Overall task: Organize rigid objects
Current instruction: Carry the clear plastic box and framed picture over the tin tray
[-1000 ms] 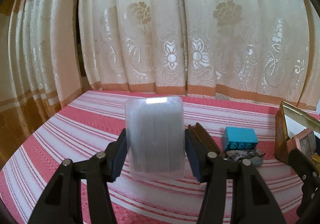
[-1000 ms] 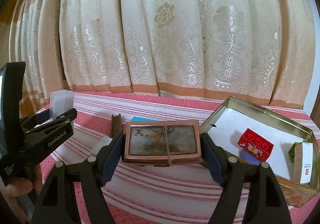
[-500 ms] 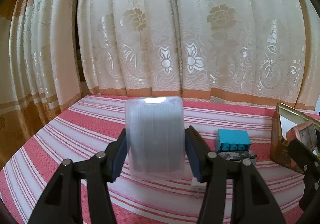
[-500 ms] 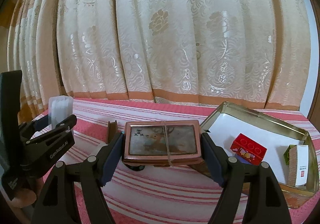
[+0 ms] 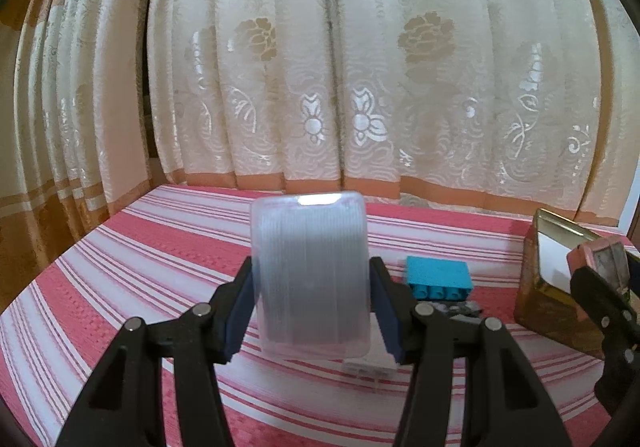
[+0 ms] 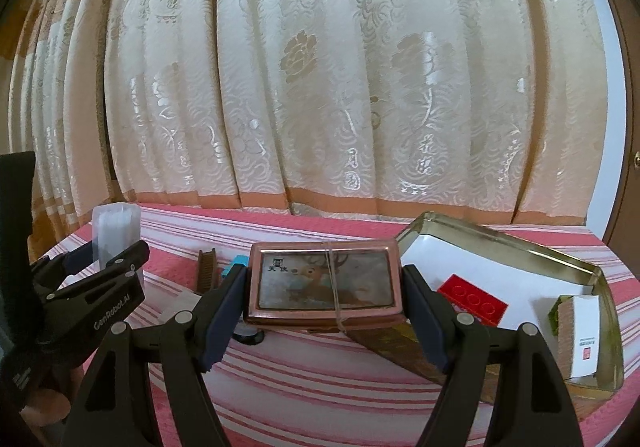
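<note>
My left gripper [image 5: 312, 307] is shut on a translucent plastic case [image 5: 310, 271] and holds it upright above the red striped tablecloth. It also shows at the left of the right wrist view [image 6: 116, 237]. My right gripper [image 6: 324, 299] is shut on a copper-rimmed flat box with a deer picture [image 6: 324, 283], held level above the cloth just left of an open metal tin [image 6: 520, 243]. The tin holds a red toy brick [image 6: 474, 301] and a small white carton [image 6: 580, 335].
A blue toy brick [image 5: 438, 281] lies on the cloth beyond my left gripper, with a dark grey item [image 5: 460, 307] and a white item [image 5: 368, 359] near it. A brown comb [image 6: 208, 269] lies beside them. Cream curtains hang behind the table.
Both grippers have risen with their objects still held. The table items sit lower and farther in both views, and the comb has passed out of the left wrist view.
</note>
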A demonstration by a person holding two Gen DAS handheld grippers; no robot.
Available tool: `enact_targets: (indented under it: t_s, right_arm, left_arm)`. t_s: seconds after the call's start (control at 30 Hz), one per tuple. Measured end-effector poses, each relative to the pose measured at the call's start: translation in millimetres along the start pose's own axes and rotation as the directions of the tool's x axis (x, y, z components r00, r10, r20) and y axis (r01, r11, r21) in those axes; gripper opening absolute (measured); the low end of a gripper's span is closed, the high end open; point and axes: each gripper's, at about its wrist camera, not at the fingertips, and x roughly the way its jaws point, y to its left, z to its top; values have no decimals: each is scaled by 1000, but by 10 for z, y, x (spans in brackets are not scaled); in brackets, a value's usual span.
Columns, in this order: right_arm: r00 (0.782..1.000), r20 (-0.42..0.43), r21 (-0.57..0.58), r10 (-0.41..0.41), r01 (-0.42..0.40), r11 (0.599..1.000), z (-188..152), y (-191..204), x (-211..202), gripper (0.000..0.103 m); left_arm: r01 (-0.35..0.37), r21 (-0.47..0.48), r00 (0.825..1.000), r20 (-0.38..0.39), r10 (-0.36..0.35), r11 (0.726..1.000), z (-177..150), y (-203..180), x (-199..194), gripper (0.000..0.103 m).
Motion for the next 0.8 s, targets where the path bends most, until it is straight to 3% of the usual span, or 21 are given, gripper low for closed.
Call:
enact_targets:
  t_s: [0.8]
  right_arm:
    - [995, 22, 14, -102, 101, 995, -24, -623, -137, 78]
  left_arm:
    - [62, 25, 998, 5, -62, 998, -64, -617, -163, 54]
